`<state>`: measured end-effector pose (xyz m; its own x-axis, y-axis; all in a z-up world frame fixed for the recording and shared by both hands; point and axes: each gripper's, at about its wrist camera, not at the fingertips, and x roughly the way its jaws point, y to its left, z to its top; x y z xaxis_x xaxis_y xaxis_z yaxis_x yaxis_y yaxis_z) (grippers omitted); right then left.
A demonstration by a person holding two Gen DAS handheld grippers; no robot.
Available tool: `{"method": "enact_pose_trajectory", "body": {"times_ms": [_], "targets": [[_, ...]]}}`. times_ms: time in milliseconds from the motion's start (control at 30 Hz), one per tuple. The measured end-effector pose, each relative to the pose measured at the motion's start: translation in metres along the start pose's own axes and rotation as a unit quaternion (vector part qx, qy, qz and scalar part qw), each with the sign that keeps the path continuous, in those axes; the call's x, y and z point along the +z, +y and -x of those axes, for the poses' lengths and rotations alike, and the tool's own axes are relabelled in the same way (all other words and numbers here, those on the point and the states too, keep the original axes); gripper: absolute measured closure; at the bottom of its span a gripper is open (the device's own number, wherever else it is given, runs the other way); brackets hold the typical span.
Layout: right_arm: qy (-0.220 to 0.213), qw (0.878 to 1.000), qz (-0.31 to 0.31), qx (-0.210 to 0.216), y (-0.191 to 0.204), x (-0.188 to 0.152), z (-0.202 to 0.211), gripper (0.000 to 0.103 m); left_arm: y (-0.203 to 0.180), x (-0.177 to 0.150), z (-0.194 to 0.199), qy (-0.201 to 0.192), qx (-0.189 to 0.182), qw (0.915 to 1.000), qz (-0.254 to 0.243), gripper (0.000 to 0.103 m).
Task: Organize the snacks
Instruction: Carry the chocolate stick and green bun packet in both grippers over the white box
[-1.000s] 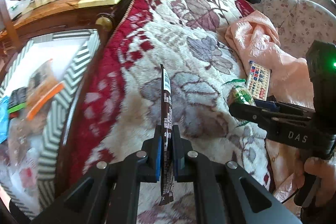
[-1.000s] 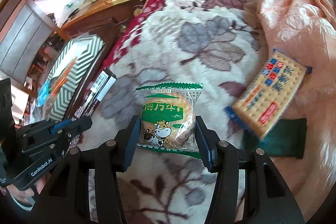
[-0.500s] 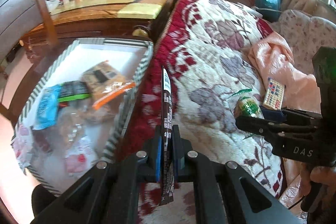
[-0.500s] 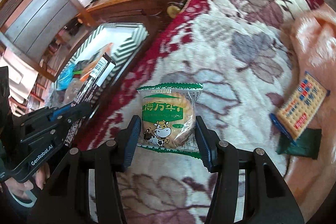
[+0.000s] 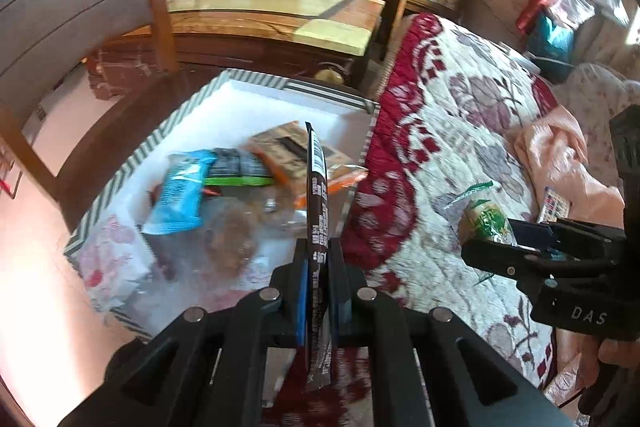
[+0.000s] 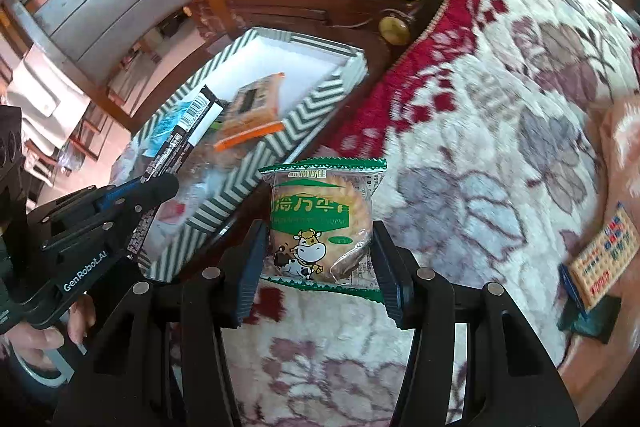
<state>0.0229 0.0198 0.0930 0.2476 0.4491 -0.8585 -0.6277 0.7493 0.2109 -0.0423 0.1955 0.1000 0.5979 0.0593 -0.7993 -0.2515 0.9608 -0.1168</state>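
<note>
A person holds two grippers above the edge of a bed, each carrying a snack. The left gripper (image 5: 318, 267) is clamped tight on a thin dark wrapper (image 5: 318, 195), held edge-on and upright over the striped box (image 5: 120, 171), with a barcode showing near its top end. The right gripper (image 6: 318, 259) stands partly open around a round biscuit packet (image 6: 320, 227) in clear and green wrapping with a cartoon cow, its pads pressing the packet's two sides; the packet hangs over the flowered blanket (image 6: 500, 147), just beside the box's near corner. The box, with green and white stripes on its walls and a white inside, sits on the floor against the bed and already holds several snacks: a blue packet (image 5: 180, 195), a dark packet with a green edge (image 5: 236, 171) and an orange-trimmed packet (image 5: 288, 151), along with blurred clear-wrapped items. On the blanket, well apart from the box, lies a cracker packet (image 6: 600, 259) near a pink cloth (image 5: 560, 155). A wooden table (image 5: 272, 11) stands behind the box.
</note>
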Motion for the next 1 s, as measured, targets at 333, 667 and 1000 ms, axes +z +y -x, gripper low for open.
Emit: {"method": "enact_pose_trajectory", "body": {"times_ms": [333, 667, 1000], "targets": [[0.012, 0.999, 0.048, 0.011, 0.046, 0.020, -0.016, 0.052, 0.048, -0.001, 0.000, -0.004, 0.020, 0.9981, 0.058, 0.094], [0.036, 0.996, 0.082, 0.018, 0.078, 0.036, -0.044, 0.052, 0.073, -0.005, -0.007, 0.004, 0.030, 0.9957, 0.088, 0.094], [0.048, 0.993, 0.108, 0.028, 0.108, 0.054, -0.073, 0.052, 0.093, -0.008, -0.015, 0.015, 0.037, 0.9928, 0.113, 0.093]]}}
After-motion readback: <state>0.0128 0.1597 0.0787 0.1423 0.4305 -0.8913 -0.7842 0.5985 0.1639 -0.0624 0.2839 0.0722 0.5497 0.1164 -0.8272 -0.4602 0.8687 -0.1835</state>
